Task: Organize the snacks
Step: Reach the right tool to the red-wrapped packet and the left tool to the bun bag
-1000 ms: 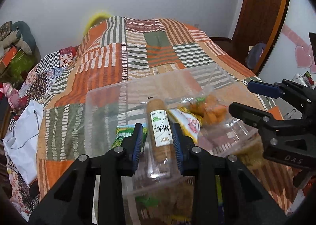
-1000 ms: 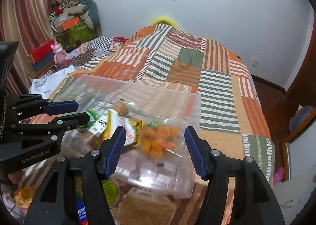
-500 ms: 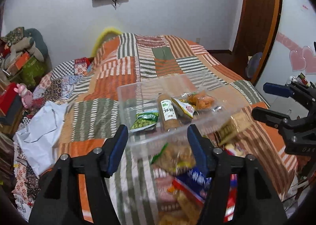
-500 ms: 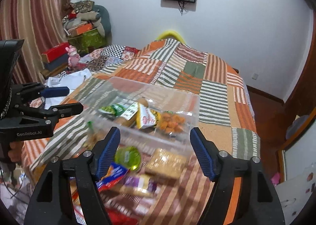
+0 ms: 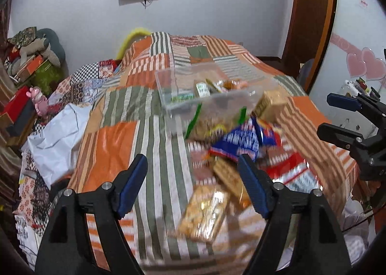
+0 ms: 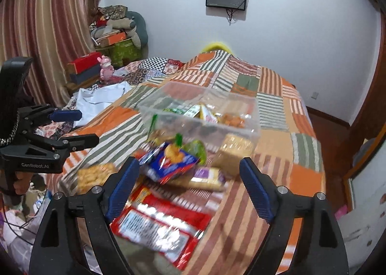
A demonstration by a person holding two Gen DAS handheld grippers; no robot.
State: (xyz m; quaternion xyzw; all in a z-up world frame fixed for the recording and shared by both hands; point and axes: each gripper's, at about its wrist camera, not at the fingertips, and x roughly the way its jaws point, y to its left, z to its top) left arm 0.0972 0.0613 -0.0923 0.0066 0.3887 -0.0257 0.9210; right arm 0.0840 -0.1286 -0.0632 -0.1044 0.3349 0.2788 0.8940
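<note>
Snacks [image 6: 168,161] lay heaped on the bedspread [image 5: 115,154] before the clear bin [image 6: 200,111]; I held both grippers [image 5: 193,183] [image 6: 188,188] wide, empty. Slippery wrappers might slide off the bed's edge.

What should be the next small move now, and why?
Probably lower the right gripper onto the blue snack bag lying just ahead of it. Both grippers are open and hold nothing; the left gripper hangs over the same pile. The clear bin already holds a few packets, while the blue bag sits on top of the loose snacks on the bedspread, so it looks easiest to grasp.
</note>
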